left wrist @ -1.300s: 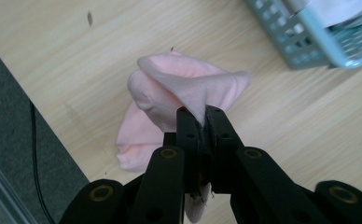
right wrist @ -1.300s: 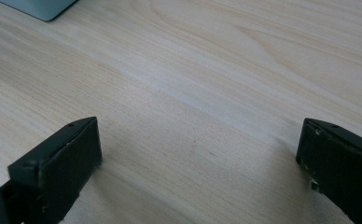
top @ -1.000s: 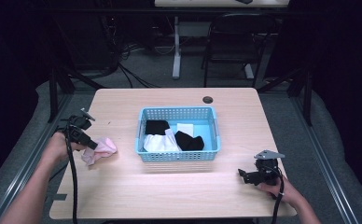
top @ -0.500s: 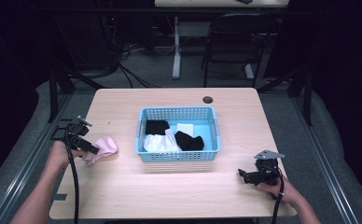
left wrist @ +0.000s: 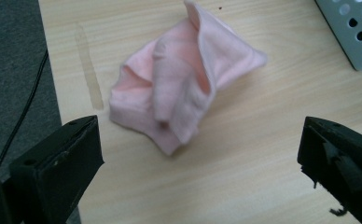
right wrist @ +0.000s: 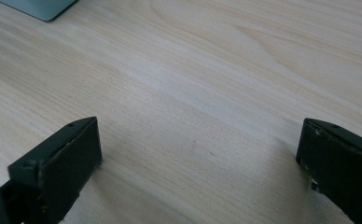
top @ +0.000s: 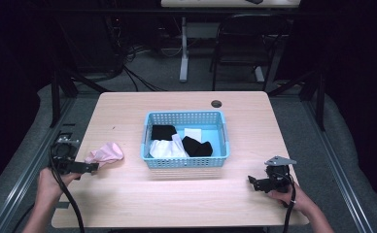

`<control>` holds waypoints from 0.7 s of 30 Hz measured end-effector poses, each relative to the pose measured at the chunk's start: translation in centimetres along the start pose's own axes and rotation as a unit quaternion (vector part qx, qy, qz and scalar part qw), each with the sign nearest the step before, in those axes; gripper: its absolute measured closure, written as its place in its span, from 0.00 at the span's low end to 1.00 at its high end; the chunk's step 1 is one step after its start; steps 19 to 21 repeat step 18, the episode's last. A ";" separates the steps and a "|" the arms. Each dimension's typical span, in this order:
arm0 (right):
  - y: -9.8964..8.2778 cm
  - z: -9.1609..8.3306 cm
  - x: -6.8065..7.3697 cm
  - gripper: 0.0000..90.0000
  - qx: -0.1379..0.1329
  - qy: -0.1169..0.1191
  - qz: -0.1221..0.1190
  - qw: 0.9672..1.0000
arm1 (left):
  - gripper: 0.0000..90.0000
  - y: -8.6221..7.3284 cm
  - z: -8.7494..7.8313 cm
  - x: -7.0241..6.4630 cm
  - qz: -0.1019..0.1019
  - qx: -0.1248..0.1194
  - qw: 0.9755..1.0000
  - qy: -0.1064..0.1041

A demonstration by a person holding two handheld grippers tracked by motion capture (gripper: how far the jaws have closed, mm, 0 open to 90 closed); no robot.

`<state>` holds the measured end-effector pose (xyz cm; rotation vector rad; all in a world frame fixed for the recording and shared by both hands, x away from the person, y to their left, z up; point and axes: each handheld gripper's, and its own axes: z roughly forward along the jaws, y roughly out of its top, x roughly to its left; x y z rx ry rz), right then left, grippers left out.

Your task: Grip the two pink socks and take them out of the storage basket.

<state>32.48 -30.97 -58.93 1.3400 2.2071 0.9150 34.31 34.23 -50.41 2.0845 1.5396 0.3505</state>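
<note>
Pink cloth (left wrist: 184, 88) before L gripper (left wrist: 200, 161) — jaws wide, prob. empty

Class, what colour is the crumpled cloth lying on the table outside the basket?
Pale pink cloth; clearest in the left gripper view.

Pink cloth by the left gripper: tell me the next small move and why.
Probably ease the left gripper forward until its open jaws straddle the pink cloth, then close. The cloth lies crumpled on the table just ahead of the jaws, untouched, outside the blue basket. The right gripper sits open over bare wood, far off.
</note>
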 end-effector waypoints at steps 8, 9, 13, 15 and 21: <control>0.0 0.0 0.0 0.00 0.001 0.000 0.000 1.000 | 0.00 -3.8 0.7 -1.7 -0.004 -0.015 1.000 0.007; 0.0 0.0 0.0 0.00 0.001 0.000 -0.001 1.000 | 0.00 -4.1 0.8 -1.9 -0.004 -0.017 1.000 0.009; 0.0 0.0 0.0 0.00 0.000 0.000 0.000 1.000 | 0.00 -5.6 1.3 -2.3 -0.007 -0.023 1.000 0.013; 0.0 0.0 0.0 0.00 0.001 0.001 -0.001 1.000 | 0.00 -5.8 1.6 -2.4 -0.008 -0.014 1.000 0.008; 0.0 0.0 0.0 0.00 0.000 0.002 0.000 1.000 | 0.00 -5.6 2.0 -2.5 -0.008 -0.008 1.000 -0.004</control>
